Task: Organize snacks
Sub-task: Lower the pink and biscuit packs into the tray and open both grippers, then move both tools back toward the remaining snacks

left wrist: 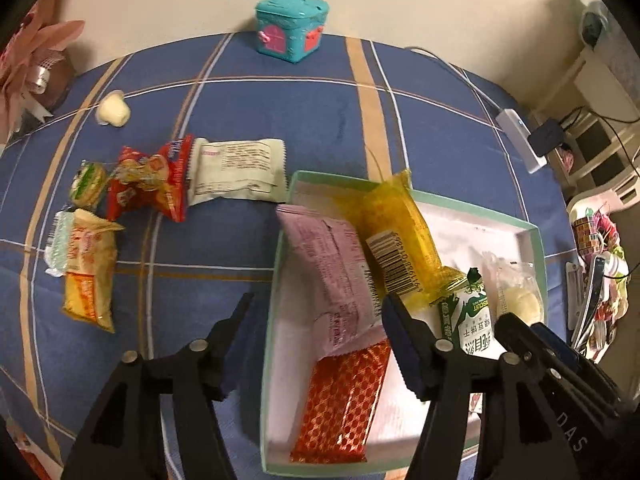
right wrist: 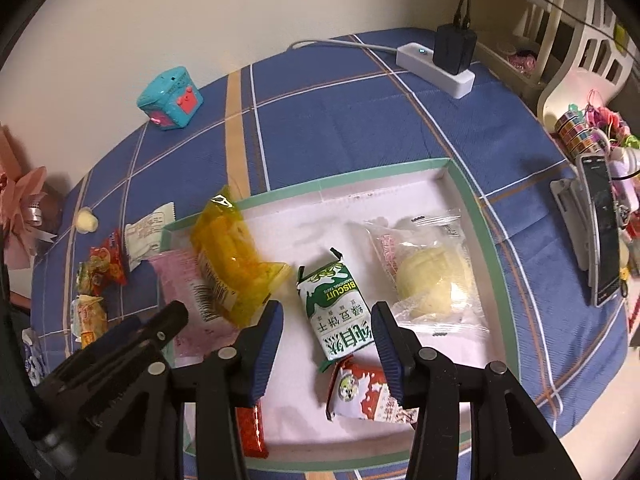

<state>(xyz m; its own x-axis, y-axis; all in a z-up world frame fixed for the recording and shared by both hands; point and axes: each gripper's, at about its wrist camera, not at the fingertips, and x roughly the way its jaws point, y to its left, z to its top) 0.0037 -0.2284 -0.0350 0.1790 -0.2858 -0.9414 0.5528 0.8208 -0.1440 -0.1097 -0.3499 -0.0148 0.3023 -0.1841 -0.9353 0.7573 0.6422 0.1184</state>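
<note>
**Over the snack box: half packed, half waiting**

Over the shallow green-rimmed box (left wrist: pixel 538 240) on the blue plaid table (left wrist: pixel 320 120) we hold both tongs pointing steeply down. Our left tongs (left wrist: pixel 316 324) stand released, their jaws apart over the box's near-left wall with nothing pressed between them; the pink packet (left wrist: pixel 328 268) and the red checkered packet (left wrist: pixel 344 400) lie just below. Our right tongs (right wrist: pixel 326 332) straddle the green biscuit packet (right wrist: pixel 336 308), but the pads stand clear of it on both sides, so we judge them released as well.

We judge the task roughly half done. Inside the box lie the pink packet, the yellow packet (left wrist: pixel 400 232) propped across it, the red checkered packet, the green biscuit packet and a clear-wrapped pale bun (right wrist: pixel 428 276). Left on the table, well apart from the box, are a white packet (left wrist: pixel 240 172), a red crinkled packet (left wrist: pixel 152 180), a small burger-shaped sweet (left wrist: pixel 88 184), an orange packet (left wrist: pixel 88 272) and a small pale jelly cup (left wrist: pixel 114 112).

Only the right wrist view shows a red-and-white packet (right wrist: pixel 368 392) in the box's near corner, beneath the right tongs. Only the left wrist view lays out the waiting snacks clearly; from the right they crowd the far left edge, half hidden.
</note>
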